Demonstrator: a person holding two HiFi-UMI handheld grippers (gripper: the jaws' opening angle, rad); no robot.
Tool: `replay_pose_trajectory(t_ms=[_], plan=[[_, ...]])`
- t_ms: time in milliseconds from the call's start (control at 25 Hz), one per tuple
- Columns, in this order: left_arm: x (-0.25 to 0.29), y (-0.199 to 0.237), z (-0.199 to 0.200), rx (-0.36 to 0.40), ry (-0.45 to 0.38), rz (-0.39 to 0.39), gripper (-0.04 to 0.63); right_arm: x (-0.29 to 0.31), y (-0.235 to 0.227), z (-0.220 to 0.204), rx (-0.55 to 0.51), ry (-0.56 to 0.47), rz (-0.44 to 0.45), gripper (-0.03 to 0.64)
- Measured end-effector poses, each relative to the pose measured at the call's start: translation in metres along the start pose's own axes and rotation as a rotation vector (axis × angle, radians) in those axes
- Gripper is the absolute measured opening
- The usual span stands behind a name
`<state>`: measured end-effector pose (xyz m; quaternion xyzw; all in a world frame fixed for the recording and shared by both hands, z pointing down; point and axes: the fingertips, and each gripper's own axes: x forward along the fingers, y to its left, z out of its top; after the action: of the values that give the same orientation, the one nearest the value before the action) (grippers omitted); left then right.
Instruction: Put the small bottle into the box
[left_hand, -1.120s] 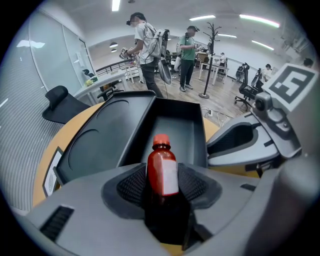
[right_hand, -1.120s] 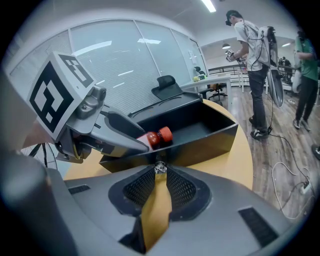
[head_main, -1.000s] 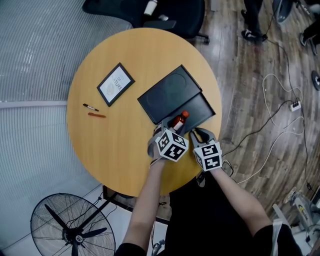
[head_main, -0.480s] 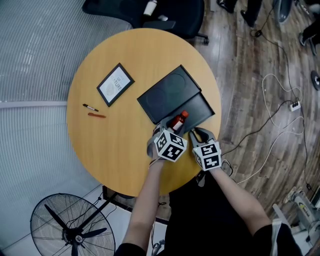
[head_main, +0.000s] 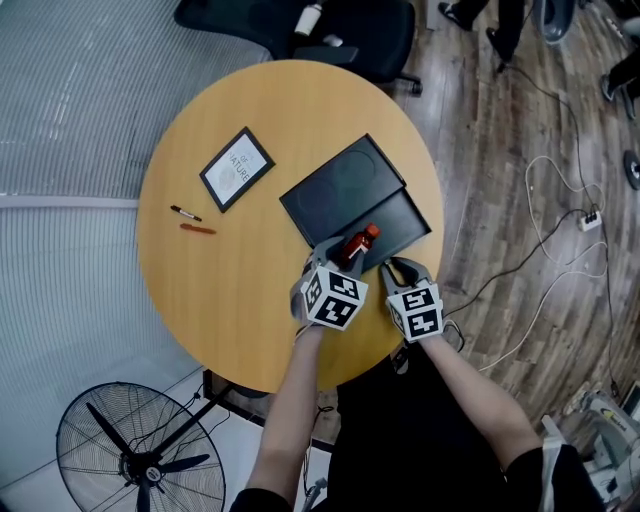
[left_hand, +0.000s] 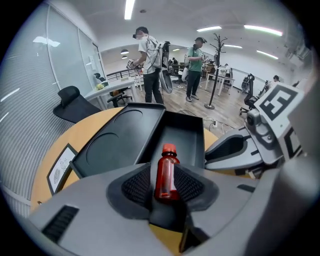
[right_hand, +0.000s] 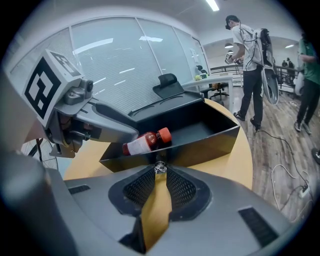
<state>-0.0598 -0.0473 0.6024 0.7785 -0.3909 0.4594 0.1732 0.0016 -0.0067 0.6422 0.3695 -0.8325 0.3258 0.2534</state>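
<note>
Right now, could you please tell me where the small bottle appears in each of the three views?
Head view: small bottle at centre, at the black box's near edge.
Left gripper view: small bottle at centre, upright between the left tongs, which have just been closing on it.
Right gripper view: small bottle left of centre, tilted, cap rightward.
Shared landmark: the black box.

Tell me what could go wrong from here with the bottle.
The left hand-held gripper, whose jaws have just been closing, holds the small bottle by its lower half only, so it could slip or tip out. The bottle hangs tilted over the near wall of the box and might catch it or drop outside.
</note>
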Motion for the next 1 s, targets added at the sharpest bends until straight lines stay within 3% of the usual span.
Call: replay_pose_trajectory(t_ms=[1000], plan=[[-0.098,-0.006,0.025,-0.218,-0.250,0.146,0.008,0.001,-0.002,-0.002,-0.062,0.062,0.059,0.080]])
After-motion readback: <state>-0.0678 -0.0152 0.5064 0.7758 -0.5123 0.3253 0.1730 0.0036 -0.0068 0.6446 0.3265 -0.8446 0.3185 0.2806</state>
